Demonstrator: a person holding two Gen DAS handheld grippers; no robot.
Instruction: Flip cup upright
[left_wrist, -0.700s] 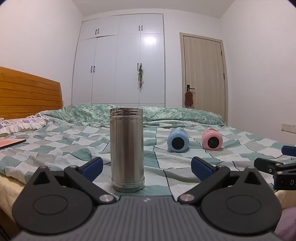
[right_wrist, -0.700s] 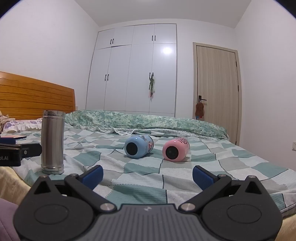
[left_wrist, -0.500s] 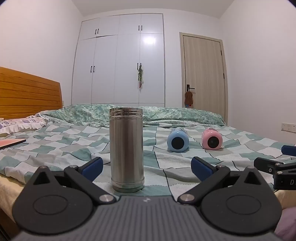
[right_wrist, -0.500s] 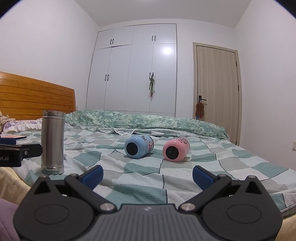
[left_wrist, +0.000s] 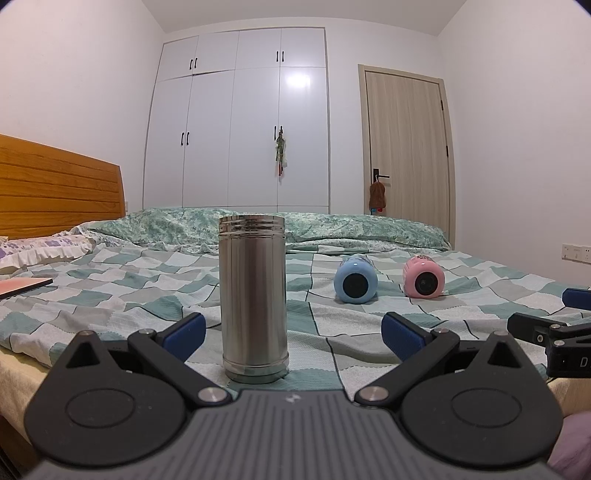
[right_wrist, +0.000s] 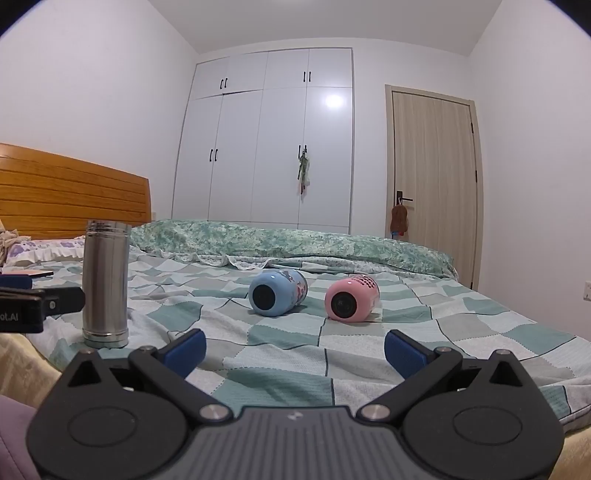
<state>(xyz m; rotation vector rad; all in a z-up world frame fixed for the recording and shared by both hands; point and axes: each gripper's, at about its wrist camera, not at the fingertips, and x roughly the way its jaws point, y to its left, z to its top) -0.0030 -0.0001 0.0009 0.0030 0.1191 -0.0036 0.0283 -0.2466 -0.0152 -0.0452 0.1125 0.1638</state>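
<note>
Legible marks are few. In the right wrist view, at the far left edge of the frame, the black body of the left gripper (right_wrist: 22, 314) bears white letters reading "ot.AI", the start cut off by the frame edge. In the left wrist view, at the far right edge, the black body of the right gripper (left_wrist: 569, 360) shows a single white "D", the rest cut off. The pink cup (right_wrist: 352, 298) carries dark print on its side, too small to read

A home bedroom: made bed (left_wrist: 110, 291), wooden headboard (left_wrist: 55, 184), white wardrobe (left_wrist: 240, 122), door (left_wrist: 406, 147).
</note>
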